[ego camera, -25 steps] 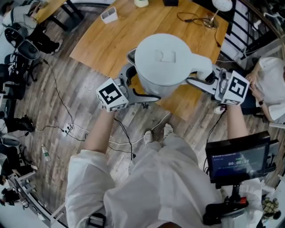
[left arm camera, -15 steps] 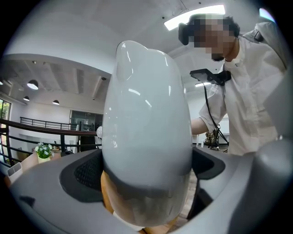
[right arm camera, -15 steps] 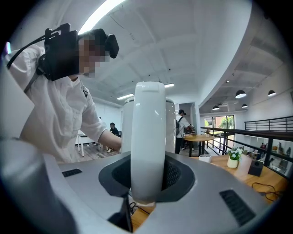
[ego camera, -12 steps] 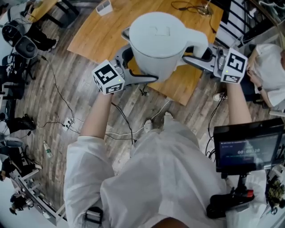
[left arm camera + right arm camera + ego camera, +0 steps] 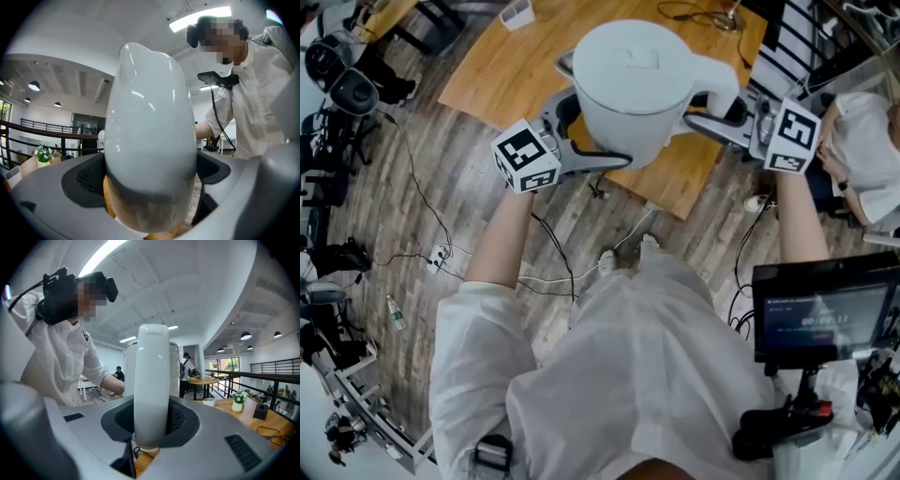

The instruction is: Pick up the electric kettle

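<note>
The white electric kettle (image 5: 633, 84) hangs in the air over the front edge of the wooden table (image 5: 502, 70), held from both sides. My left gripper (image 5: 591, 117) is shut on its rounded body (image 5: 150, 140), one jaw on each side. At the other side, my right gripper (image 5: 727, 108) is shut on the kettle's white handle (image 5: 151, 380), which stands upright between its dark pads (image 5: 180, 420). The kettle's lid faces the head view. Its base is hidden.
A small white box (image 5: 517, 11) and a cable (image 5: 712, 14) lie on the table's far part. Cables (image 5: 441, 253) run over the wood floor. A screen on a stand (image 5: 816, 314) is at the lower right. A seated person (image 5: 867, 141) is at the right edge.
Both grippers keep their hold on the kettle. It sits slightly higher and larger in the head view, whose framing has also shifted.
</note>
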Tool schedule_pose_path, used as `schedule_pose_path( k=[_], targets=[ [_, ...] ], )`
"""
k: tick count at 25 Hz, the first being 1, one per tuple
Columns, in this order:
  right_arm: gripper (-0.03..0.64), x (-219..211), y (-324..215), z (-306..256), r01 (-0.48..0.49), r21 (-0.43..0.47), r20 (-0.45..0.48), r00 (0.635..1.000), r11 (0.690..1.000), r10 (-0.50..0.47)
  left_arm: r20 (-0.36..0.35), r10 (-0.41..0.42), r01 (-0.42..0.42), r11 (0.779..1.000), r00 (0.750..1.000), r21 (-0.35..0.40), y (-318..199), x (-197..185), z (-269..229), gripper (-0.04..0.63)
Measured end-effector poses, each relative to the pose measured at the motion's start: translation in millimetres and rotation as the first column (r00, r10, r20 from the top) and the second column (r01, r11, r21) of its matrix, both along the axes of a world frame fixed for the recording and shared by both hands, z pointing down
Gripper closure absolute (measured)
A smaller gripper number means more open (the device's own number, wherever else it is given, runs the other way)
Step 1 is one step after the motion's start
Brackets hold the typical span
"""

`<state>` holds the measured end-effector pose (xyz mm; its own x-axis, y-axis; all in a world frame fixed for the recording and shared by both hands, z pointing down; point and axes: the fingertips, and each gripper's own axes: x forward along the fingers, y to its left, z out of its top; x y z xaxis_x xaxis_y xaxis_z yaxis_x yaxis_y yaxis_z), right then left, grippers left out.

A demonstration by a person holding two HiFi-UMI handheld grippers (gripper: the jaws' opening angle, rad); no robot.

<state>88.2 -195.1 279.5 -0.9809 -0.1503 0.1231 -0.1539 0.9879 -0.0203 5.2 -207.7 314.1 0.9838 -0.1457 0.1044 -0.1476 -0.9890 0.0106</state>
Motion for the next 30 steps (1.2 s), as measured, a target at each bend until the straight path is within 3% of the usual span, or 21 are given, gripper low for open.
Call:
schedule_pose_path(
  k=[30],
  targets=[
    [0.526, 10.5, 6.2, -1.9, -0.006, -0.001, 0.004, 1.000, 1.000, 0.006, 0.002, 0.008, -0.008, 1.000, 1.000, 0.006, 5.0, 10.0, -1.8, 0.014]
  ],
)
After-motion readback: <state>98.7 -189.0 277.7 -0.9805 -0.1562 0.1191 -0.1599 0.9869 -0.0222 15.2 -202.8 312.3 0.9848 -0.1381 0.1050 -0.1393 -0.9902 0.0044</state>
